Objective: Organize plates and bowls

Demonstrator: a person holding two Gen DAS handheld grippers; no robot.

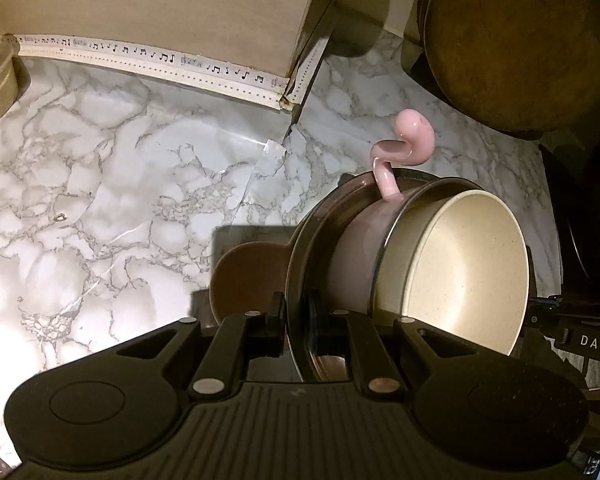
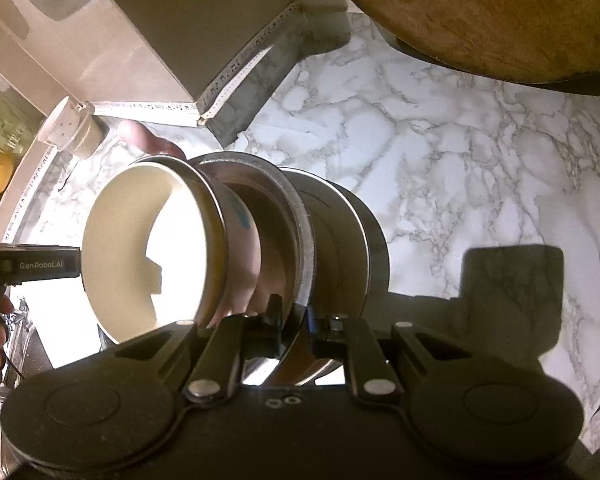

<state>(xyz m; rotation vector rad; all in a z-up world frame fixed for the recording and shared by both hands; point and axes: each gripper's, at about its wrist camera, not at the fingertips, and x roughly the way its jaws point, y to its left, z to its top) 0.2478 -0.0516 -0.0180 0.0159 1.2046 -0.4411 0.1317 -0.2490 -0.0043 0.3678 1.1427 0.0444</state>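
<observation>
Left gripper (image 1: 296,322) is clamped on the rim of a dark metal bowl (image 1: 300,256), jaws nearly together w/ just the rim between them. Right gripper (image 2: 294,320) pinches the same bowl's rim from the opposite side, so both carry it over the marble counter (image 1: 100,200). Nested inside the bowl sits a pink cup (image 1: 356,256) w/ a cream inside and a curly pink handle (image 1: 404,144) sticking out past the rim, away from the left gripper. Beyond that, further out on the right, a round wooden board (image 1: 520,40). A small cup (image 2: 70,128) is far off to the left of the right gripper.
</observation>
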